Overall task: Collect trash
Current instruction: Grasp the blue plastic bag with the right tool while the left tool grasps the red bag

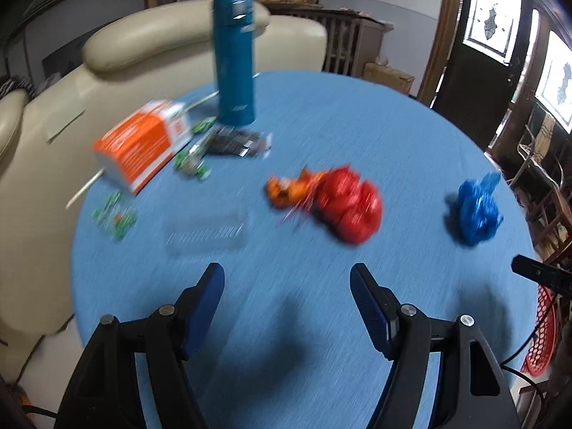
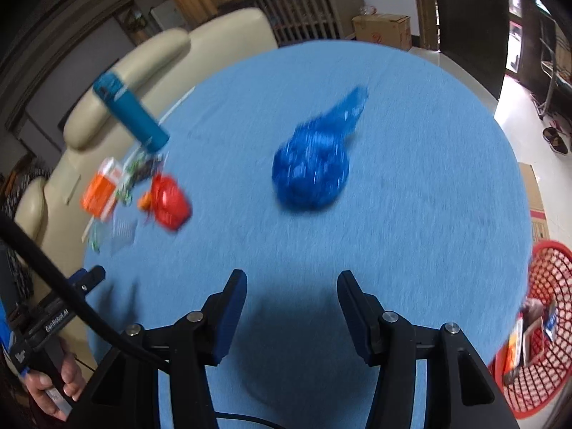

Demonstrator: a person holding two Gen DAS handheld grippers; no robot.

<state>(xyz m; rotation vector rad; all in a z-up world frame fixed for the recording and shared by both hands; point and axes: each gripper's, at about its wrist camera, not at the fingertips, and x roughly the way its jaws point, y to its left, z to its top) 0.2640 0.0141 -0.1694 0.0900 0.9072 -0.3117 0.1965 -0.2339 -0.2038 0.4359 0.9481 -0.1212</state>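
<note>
Trash lies on a round blue table (image 1: pixel 357 125). A crumpled red bag (image 1: pixel 348 207) with an orange wrapper (image 1: pixel 289 187) lies ahead of my left gripper (image 1: pixel 287 277), which is open and empty above the table. A crumpled blue bag (image 2: pixel 311 168) lies ahead of my right gripper (image 2: pixel 291 286), also open and empty; the blue bag also shows in the left wrist view (image 1: pixel 477 211). A clear plastic tray (image 1: pixel 207 230), green wrappers (image 1: pixel 116 216) and a dark wrapper (image 1: pixel 236 143) lie to the left. A red mesh basket (image 2: pixel 543 325) holding some trash stands beside the table at right.
A teal thermos (image 1: pixel 234 59) stands at the table's far side next to an orange and white box (image 1: pixel 143 143). A cream sofa (image 1: pixel 46 164) lies behind and left of the table. The left gripper tip (image 2: pixel 87 277) shows in the right wrist view.
</note>
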